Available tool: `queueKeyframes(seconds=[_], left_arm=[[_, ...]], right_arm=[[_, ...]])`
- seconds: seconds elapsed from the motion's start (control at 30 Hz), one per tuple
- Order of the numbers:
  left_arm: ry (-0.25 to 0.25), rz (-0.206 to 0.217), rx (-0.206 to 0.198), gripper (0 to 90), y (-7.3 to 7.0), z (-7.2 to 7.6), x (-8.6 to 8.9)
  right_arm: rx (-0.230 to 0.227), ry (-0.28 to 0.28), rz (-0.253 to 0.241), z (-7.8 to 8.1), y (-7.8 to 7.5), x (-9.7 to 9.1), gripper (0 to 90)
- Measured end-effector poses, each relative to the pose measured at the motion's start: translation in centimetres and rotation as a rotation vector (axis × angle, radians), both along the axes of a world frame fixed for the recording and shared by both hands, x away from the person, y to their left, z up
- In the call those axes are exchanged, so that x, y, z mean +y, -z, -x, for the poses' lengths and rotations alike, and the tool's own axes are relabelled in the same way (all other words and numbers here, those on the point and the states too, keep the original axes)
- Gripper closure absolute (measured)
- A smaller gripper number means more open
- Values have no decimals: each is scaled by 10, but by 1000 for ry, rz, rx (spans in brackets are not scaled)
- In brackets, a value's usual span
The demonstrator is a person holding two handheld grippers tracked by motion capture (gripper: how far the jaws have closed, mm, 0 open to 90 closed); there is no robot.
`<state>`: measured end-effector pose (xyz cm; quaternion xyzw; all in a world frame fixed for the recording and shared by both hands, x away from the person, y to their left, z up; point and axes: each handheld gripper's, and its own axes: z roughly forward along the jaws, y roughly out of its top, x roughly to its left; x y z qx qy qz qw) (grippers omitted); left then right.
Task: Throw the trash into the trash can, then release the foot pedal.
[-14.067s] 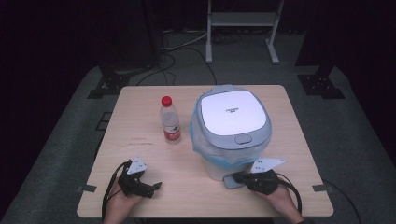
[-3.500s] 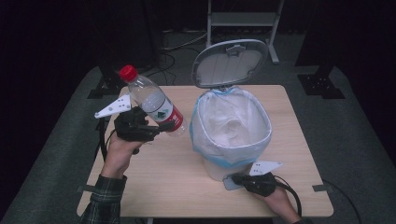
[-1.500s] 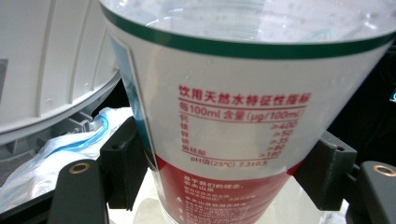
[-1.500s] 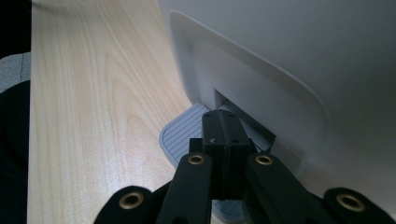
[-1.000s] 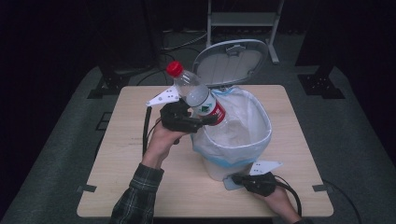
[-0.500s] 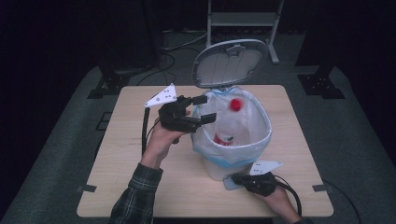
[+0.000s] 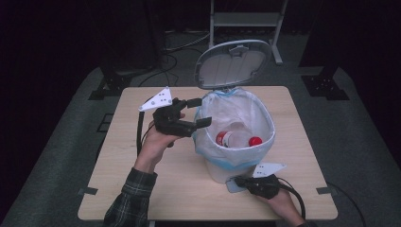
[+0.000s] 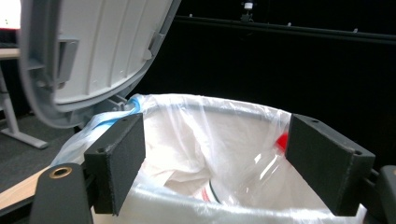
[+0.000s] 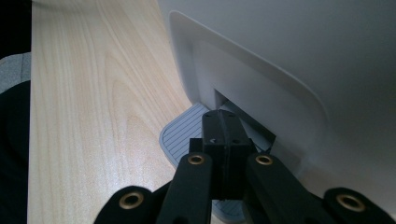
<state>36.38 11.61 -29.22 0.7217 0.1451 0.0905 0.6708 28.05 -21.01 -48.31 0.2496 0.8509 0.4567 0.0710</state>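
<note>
The plastic bottle (image 7: 236, 139) lies inside the lined pedal bin (image 7: 235, 163) at the middle of the desk (image 7: 118, 189), red cap toward the right. The left gripper (image 7: 196, 113) hovers at the bin's left rim, its jaws just spread wide with nothing between them. The right gripper (image 7: 238, 180), jaws clenched together, presses the pedal (image 9: 180, 135) by the desk's near edge. The left gripper should draw clear of the raised lid (image 7: 235, 64) before the pedal is eased up slowly.
</note>
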Motion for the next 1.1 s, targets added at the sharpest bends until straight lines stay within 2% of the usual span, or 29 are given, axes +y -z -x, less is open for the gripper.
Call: queueKeyframes(seconds=[0.2, 0.23, 0.3, 0.4, 0.43, 0.83, 1.1], left_arm=[[-16, -24, -6, 167, 0, 5, 7], [-23, -43, -13, 163, -1, 7, 10], [-31, -52, -18, 163, -1, 11, 13], [-45, -67, -22, 119, 0, 13, 15], [-58, -81, -25, 108, 1, 17, 19], [-122, -130, -20, 84, 19, 36, 47], [-147, -146, -15, 83, 33, 50, 66]], right_arm=[[0, 0, 1, 0, 0, 0, 900], [-1, 0, 1, 0, 0, 0, 900], [0, 0, 0, 0, 0, 0, 900], [0, -1, 0, 0, 0, 0, 900], [1, -1, 0, 0, 0, 0, 900], [-1, 5, 0, 1, -1, -1, 900], [-21, 4, 3, 5, -5, -2, 899]])
